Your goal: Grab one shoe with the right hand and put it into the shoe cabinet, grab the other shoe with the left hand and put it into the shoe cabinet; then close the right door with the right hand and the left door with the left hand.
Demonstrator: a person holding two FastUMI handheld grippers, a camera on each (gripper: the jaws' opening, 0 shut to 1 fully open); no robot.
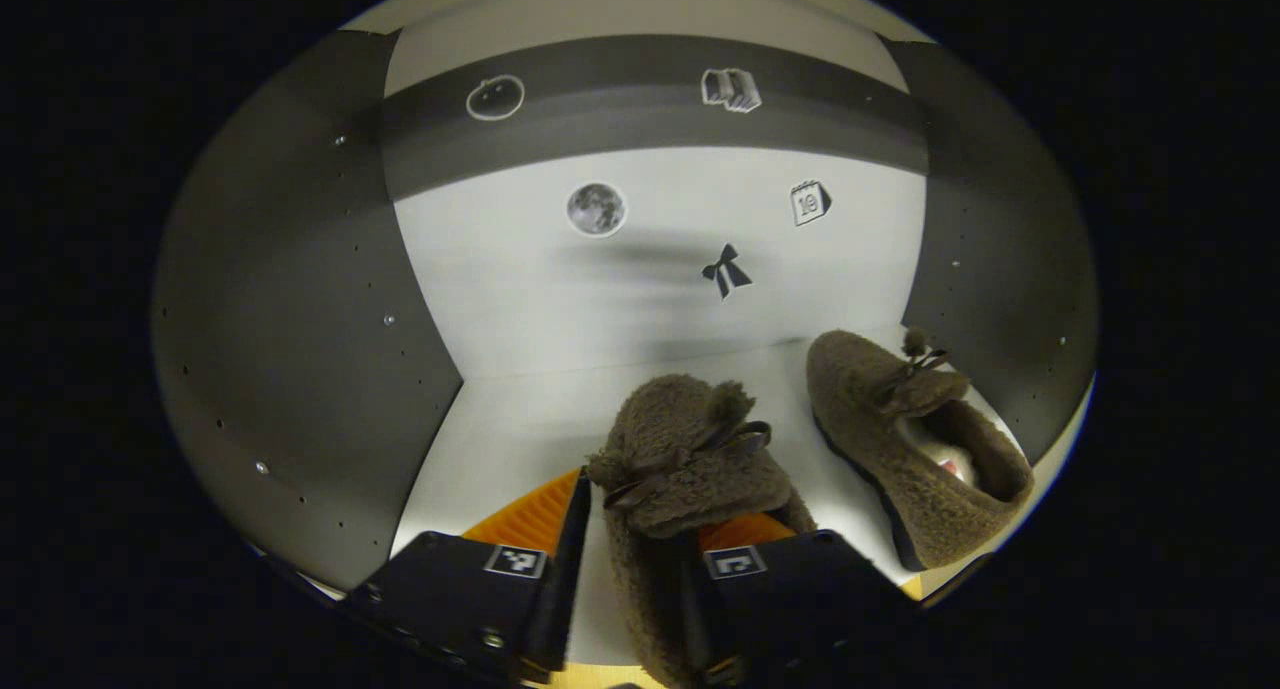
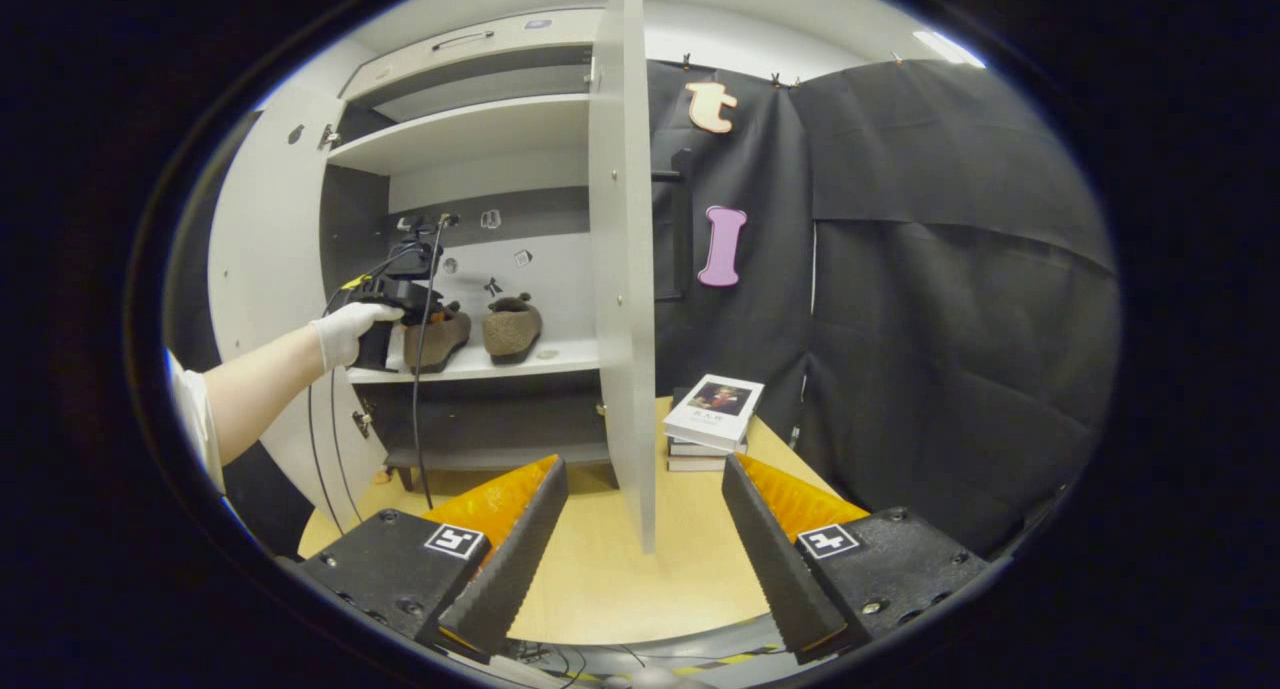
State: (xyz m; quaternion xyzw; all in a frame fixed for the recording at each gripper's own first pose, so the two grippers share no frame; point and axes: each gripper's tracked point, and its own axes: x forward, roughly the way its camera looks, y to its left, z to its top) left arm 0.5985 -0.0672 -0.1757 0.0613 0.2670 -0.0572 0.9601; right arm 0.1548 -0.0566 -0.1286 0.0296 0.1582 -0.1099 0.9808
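Two brown fuzzy shoes with bows are on the white cabinet shelf (image 1: 500, 419). In the left gripper view, the near shoe (image 1: 680, 469) sits between the fingers of my left gripper (image 1: 635, 529), which is shut on its side wall: one finger is outside and the other is in the opening. The second shoe (image 1: 915, 439) stands free to its right, toe toward the back wall. In the right gripper view, a gloved hand (image 2: 350, 331) holds the left gripper (image 2: 395, 304) at the near shoe (image 2: 435, 339), beside the second shoe (image 2: 512, 327). My right gripper (image 2: 645, 539) is open over the table.
The cabinet's right door (image 2: 622, 269) stands wide open, edge-on just ahead of the right gripper. The left door (image 2: 262, 269) is open too. A stack of books (image 2: 715, 409) lies on the wooden table (image 2: 600, 579) right of the door. Dark side panels (image 1: 290, 319) close in the shelf.
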